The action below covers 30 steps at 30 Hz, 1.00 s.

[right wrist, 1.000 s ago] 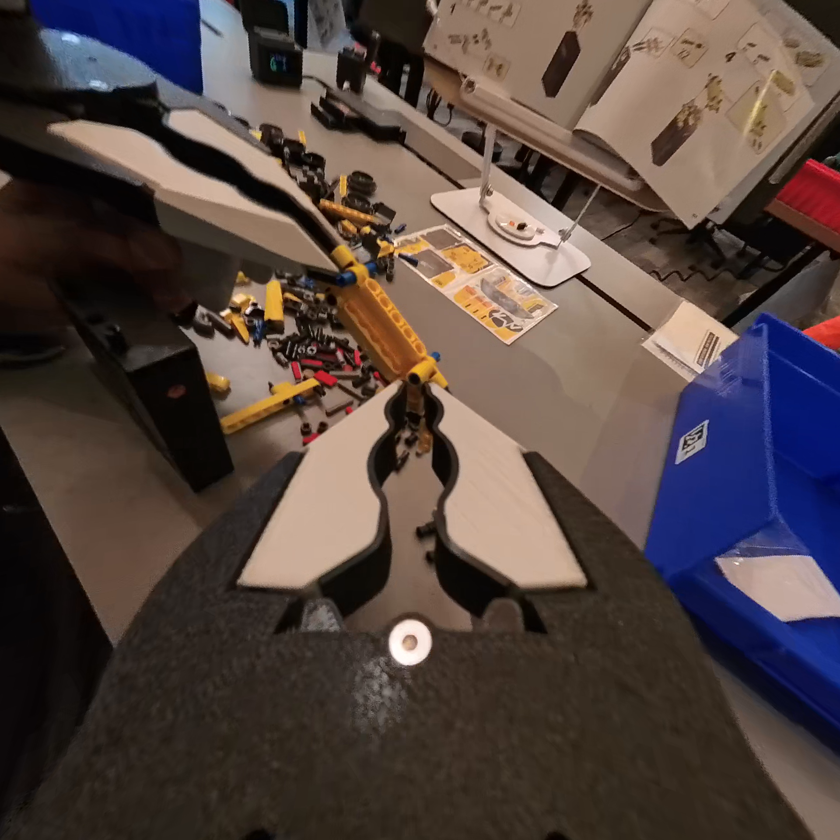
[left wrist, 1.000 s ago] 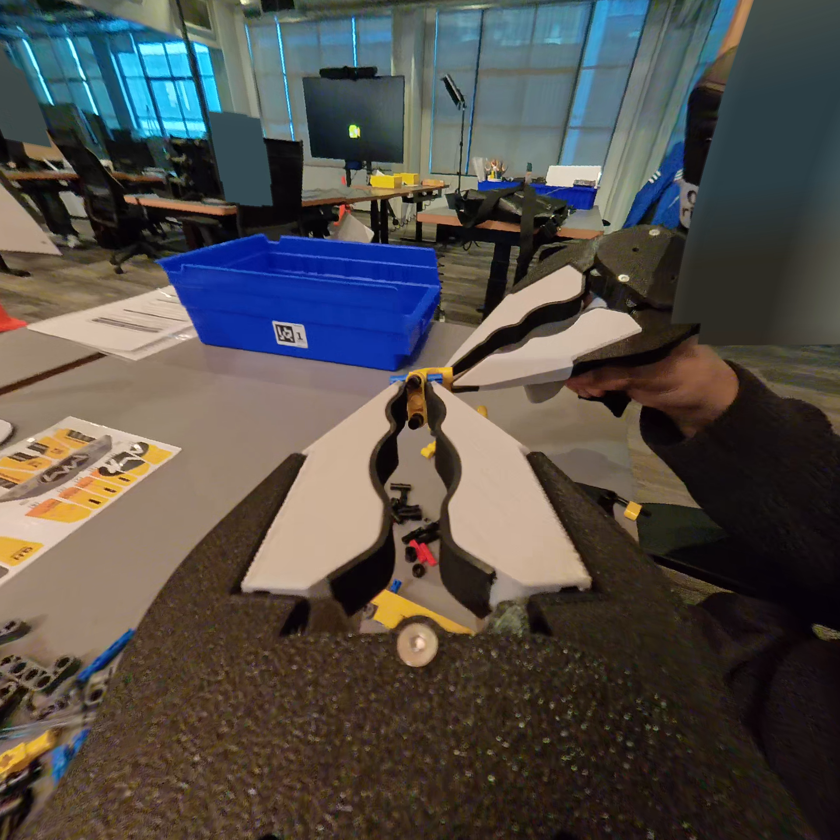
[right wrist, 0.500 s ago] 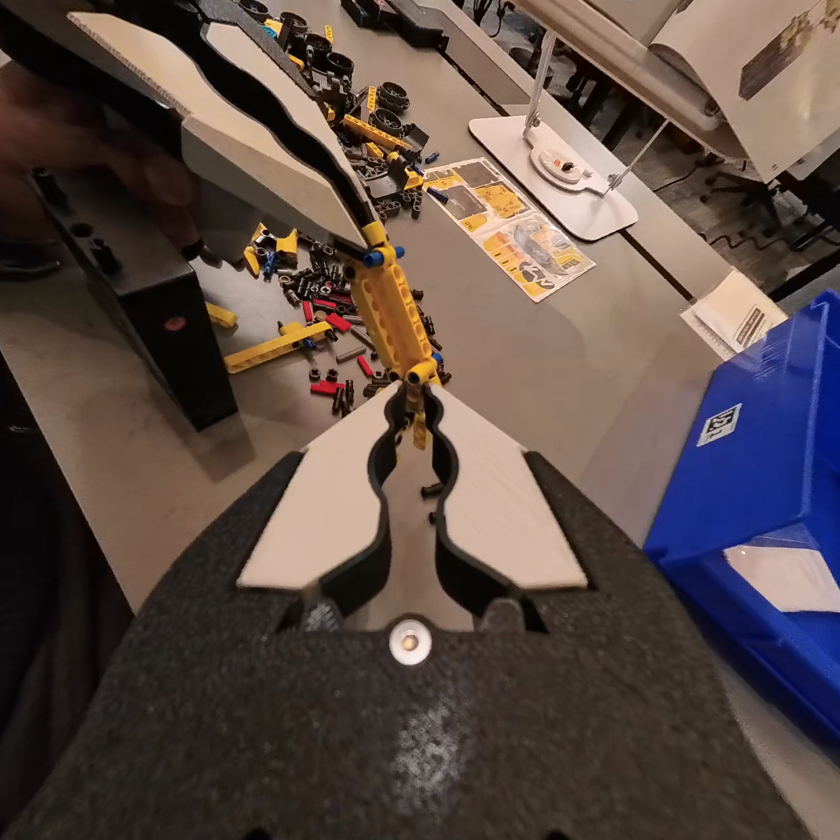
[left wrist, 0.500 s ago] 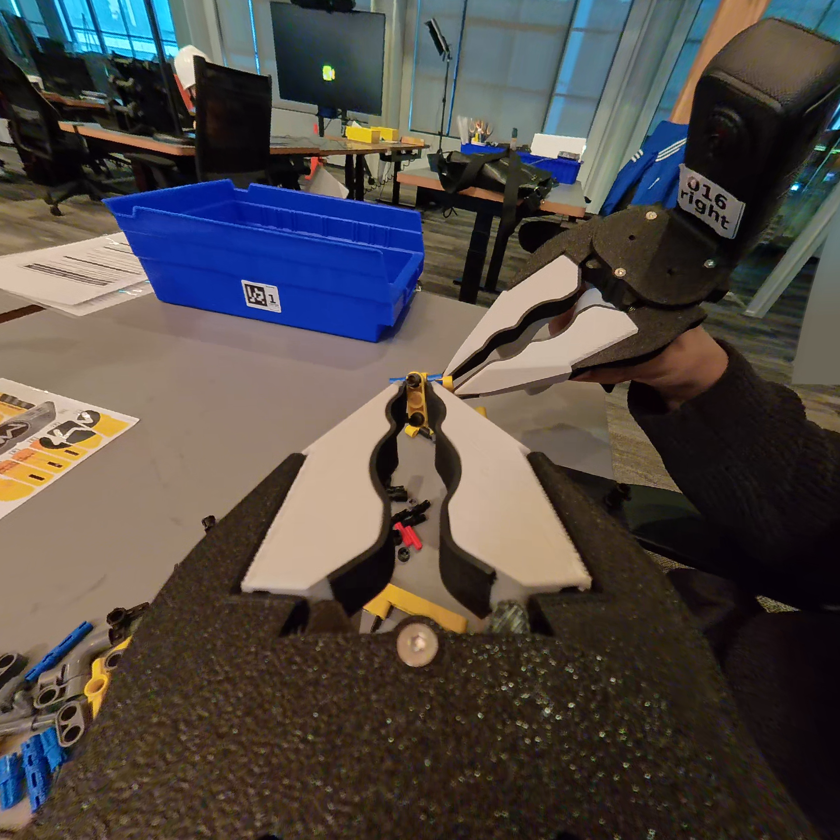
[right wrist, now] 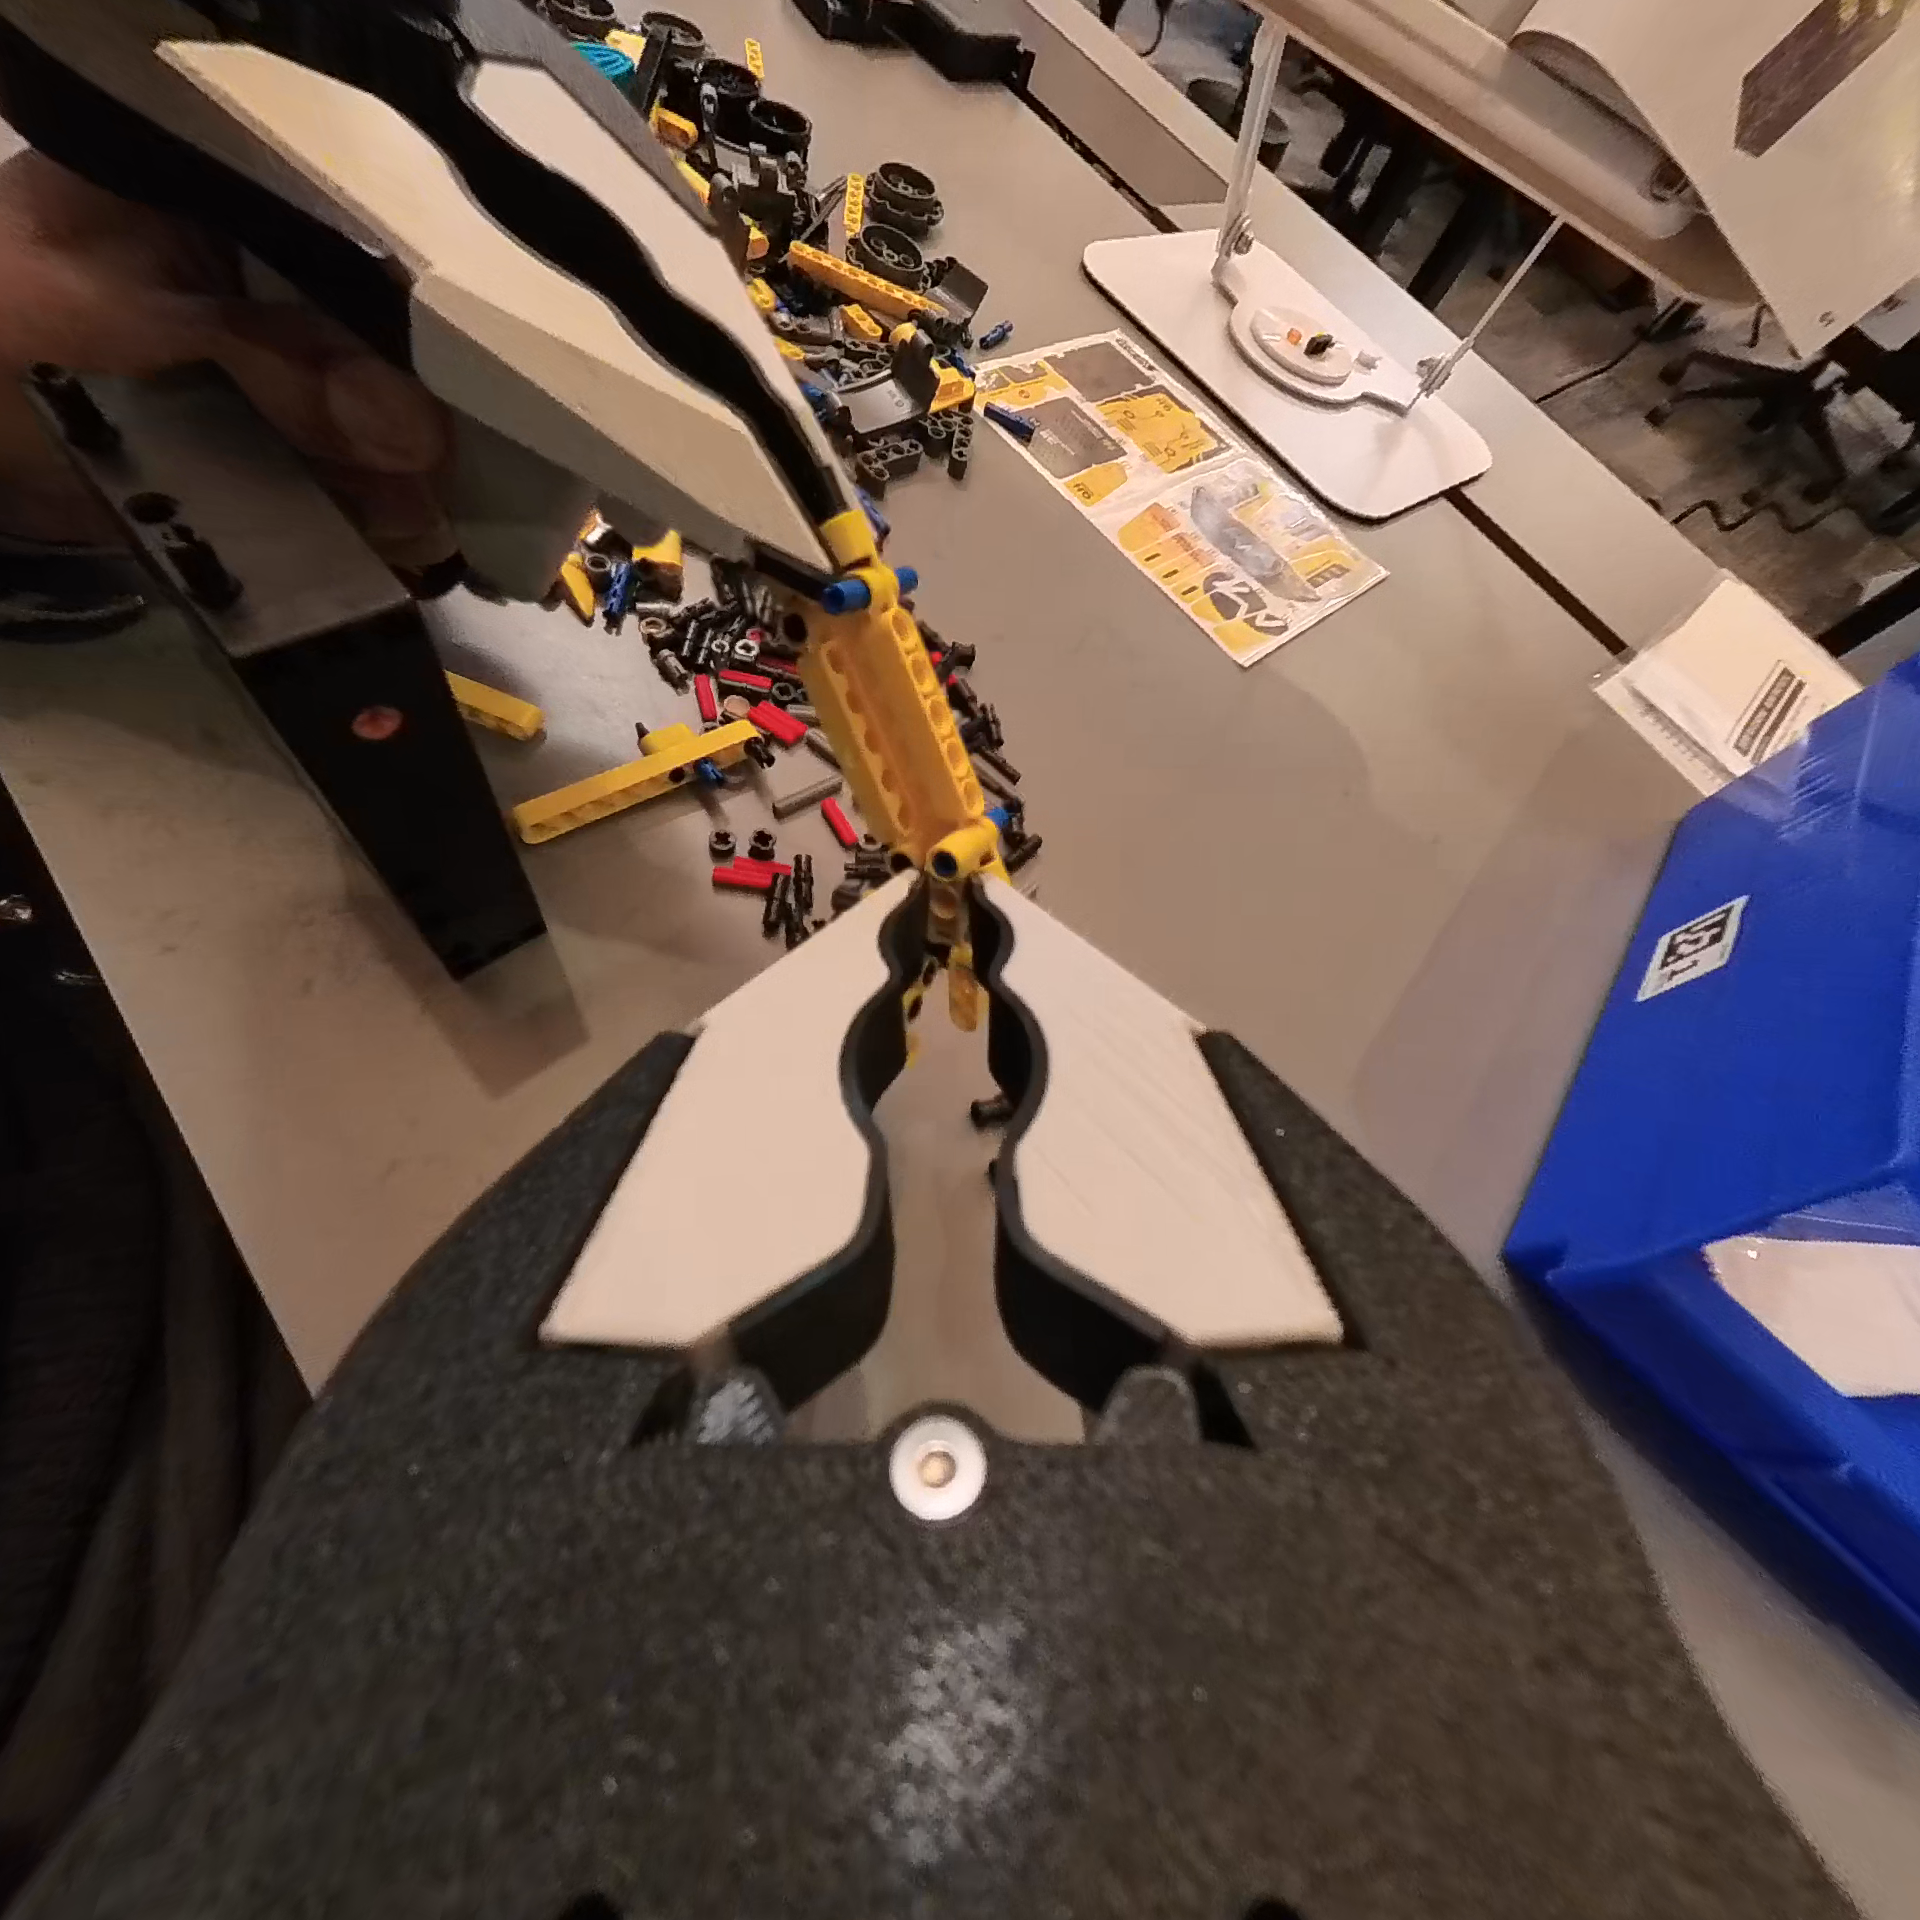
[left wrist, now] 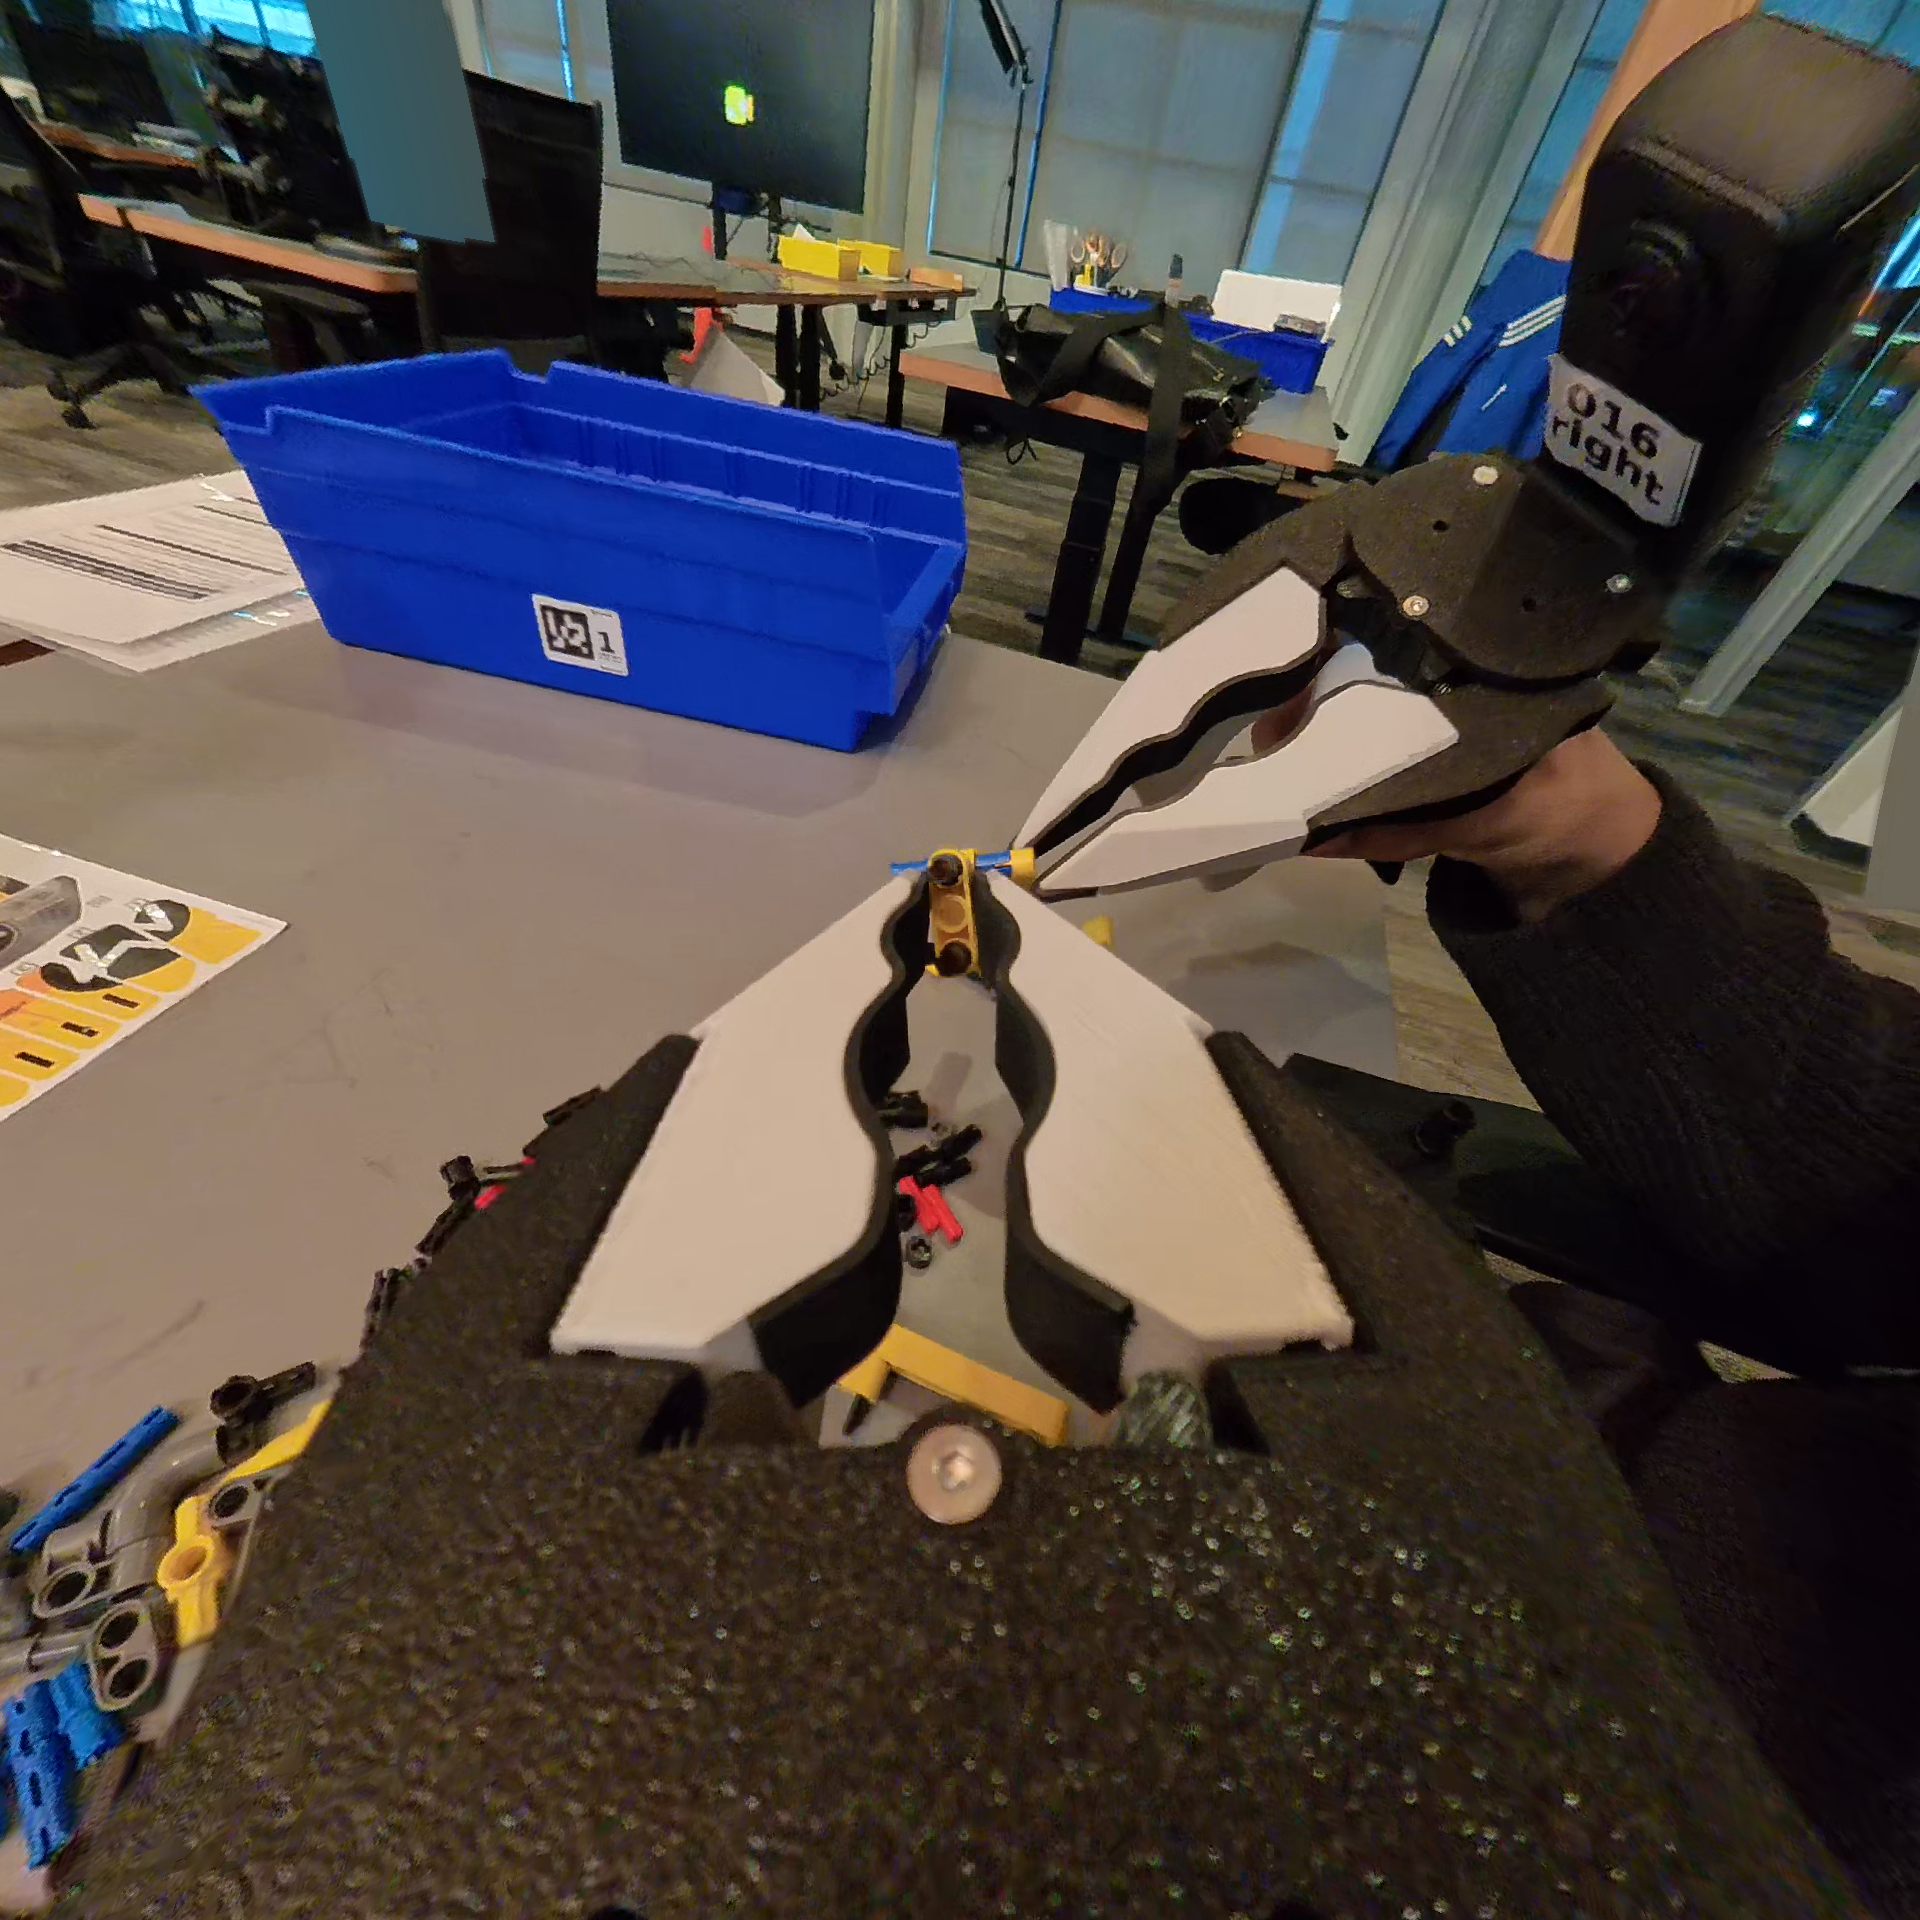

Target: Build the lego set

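Observation:
A long yellow holed beam assembly (right wrist: 894, 717) with blue pins is held in the air between both grippers, above the grey table (left wrist: 468, 883). My left gripper (left wrist: 951, 883) is shut on one end, which shows end-on in the left wrist view (left wrist: 953, 920). My right gripper (right wrist: 943, 883) is shut on the other end. The right gripper also shows in the left wrist view (left wrist: 1023, 871), held by a hand (left wrist: 1507, 821), tip to tip with the left one. The left gripper shows at the upper left of the right wrist view (right wrist: 831, 561).
A blue bin (left wrist: 582, 540) stands on the table beyond the grippers and also shows in the right wrist view (right wrist: 1766, 1143). Loose black, red and yellow parts (right wrist: 748, 707) lie under the beam. A black block (right wrist: 312, 644), a sticker sheet (right wrist: 1174, 499) and a white book stand (right wrist: 1299, 416) are nearby. My left gripper's tips are some 7 cm from the black block (right wrist: 312, 644).
Both grippers have stayed shut on the beam and shifted together. In the right wrist view the left gripper has come closer and the beam stands steeper.

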Motion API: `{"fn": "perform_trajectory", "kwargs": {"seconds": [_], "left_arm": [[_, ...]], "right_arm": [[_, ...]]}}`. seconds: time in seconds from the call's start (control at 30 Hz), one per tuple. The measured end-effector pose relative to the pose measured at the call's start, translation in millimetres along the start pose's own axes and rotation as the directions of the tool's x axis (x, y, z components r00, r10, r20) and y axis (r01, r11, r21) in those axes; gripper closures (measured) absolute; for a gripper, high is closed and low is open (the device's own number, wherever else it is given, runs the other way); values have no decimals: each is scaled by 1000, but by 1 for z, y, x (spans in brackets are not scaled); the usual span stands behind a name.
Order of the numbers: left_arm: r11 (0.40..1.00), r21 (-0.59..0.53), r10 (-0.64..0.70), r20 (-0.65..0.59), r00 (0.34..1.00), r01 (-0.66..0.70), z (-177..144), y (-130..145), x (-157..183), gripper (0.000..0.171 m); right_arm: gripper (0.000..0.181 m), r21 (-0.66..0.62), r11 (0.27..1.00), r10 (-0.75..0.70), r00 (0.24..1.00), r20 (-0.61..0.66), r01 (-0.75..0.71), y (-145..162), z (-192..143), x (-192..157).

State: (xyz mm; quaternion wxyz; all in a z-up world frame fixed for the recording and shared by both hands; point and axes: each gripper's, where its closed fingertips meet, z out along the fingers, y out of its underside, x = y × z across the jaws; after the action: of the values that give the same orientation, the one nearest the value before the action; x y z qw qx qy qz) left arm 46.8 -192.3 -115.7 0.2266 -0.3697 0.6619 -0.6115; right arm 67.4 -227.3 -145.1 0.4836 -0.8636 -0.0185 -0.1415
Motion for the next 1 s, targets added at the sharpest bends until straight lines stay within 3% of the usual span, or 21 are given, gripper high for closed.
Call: {"fn": "perform_trajectory", "kwargs": {"seconds": [0.2, 0.4, 0.6, 0.7, 0.83, 1.0], "left_arm": [[995, -64, -75, -79, 994, 70, 7, 12, 7, 163], [961, -239, -179, -155, 972, 139, 22, 37, 15, 163], [956, -263, -167, -115, 979, 132, 22, 42, 7, 164], [953, -265, -183, -107, 977, 149, 21, 43, 5, 164], [960, -253, -144, -76, 987, 121, 19, 42, 0, 164], [979, -184, -95, -50, 994, 85, 15, 29, -4, 164]], "right_arm": [[174, -61, 998, 32, 998, 49, -29, 12, -7, -2], [181, -153, 987, 72, 992, 101, -56, 32, -23, -5], [181, -134, 983, 146, 975, 168, -124, 37, -23, -8], [181, -143, 982, 137, 984, 117, -120, 41, -21, 1], [181, -59, 990, 128, 992, 22, -126, 30, -24, 20], [181, 151, 974, 182, 981, -60, -171, 6, -34, 45]]}}
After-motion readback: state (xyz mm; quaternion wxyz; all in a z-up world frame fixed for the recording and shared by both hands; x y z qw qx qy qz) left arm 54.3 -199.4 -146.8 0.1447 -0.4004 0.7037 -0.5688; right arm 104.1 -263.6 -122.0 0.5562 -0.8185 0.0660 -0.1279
